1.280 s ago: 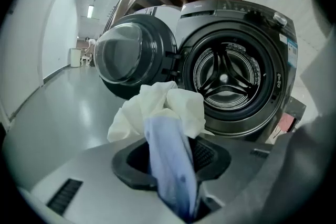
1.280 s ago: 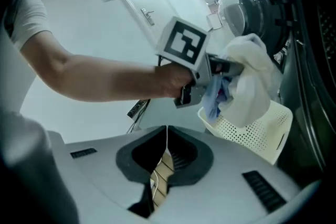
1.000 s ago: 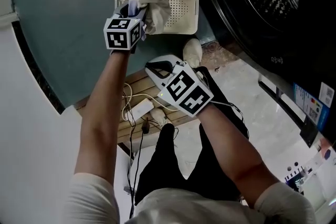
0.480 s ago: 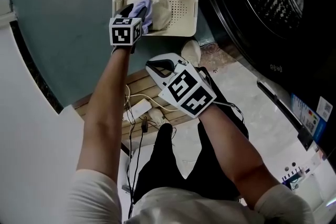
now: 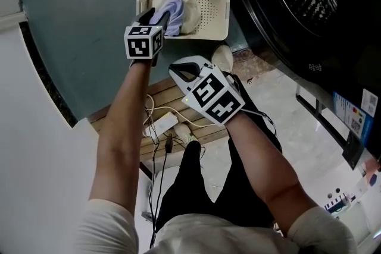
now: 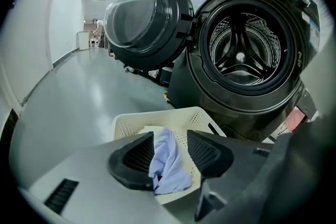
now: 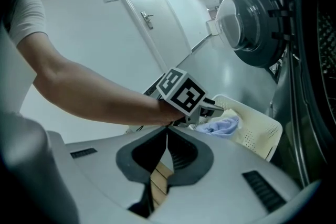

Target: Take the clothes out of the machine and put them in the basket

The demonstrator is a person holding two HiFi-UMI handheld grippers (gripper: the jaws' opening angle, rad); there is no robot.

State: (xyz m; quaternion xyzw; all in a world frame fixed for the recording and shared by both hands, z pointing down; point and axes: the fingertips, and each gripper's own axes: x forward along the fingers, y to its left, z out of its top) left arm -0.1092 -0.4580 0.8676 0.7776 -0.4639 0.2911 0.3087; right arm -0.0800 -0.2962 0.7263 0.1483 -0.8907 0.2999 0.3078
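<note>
The fingers [image 6: 134,157] of the left gripper [image 6: 170,136] stand partly apart, having just been opening. A lavender garment [image 6: 167,168] hangs between them, lying against one finger with a gap to the other, so it is draped there, not pinched. Just beyond and below the fingertips sits the cream laundry basket [image 6: 157,117], where a pale garment [image 5: 191,12] already lies under the lavender one. Farther out, past the basket, stands the dark washing machine [image 6: 199,92]. Its door [image 6: 144,23] is swung wide, and the visible part of its drum [image 6: 242,47] shows no clothes. The right gripper [image 7: 167,136] has its fingers pressed together on nothing and hangs behind the left gripper, nearer the person. This looks like the drop into the basket. Next the left fingers probably need to lift clear so the cloth slides off without snagging. One gripper should then go to the drum to check for anything left.
</note>
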